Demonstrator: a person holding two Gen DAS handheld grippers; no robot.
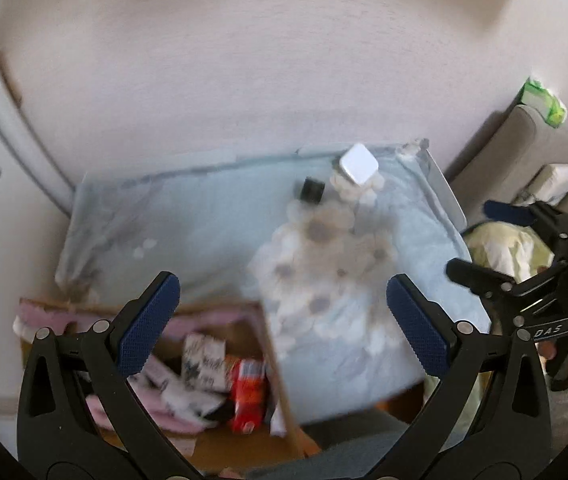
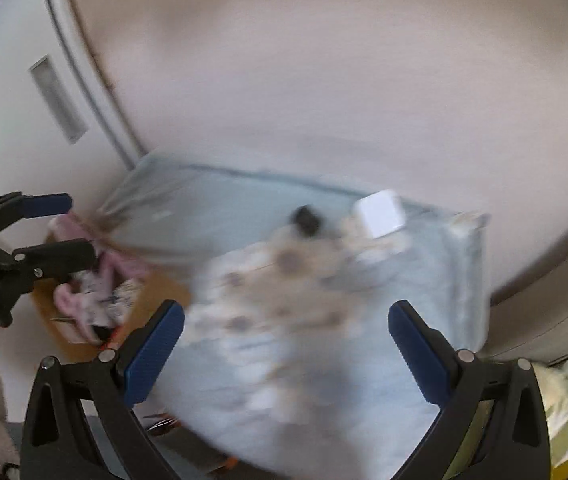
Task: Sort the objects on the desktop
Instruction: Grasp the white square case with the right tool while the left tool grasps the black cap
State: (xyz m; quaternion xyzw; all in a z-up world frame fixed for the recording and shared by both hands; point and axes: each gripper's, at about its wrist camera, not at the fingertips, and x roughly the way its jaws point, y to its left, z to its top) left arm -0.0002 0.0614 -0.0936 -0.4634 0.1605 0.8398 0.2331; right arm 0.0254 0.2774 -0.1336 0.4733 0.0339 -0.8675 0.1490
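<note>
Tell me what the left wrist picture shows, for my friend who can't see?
The open left gripper hovers over a pale blue cloth holding a white square box and a small black cap. A cardboard box of jumbled items sits below.

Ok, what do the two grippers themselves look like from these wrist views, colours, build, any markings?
Both match: the left gripper and right gripper have matte black plastic arms with triangular cut-outs, silver pivot pins and dark blue textured pads on the fingers. White lettering shows on the bodies: "DAS" on the right one seen from the left wrist view, "AI" ending a word on the left one. No cables are visible.
</note>
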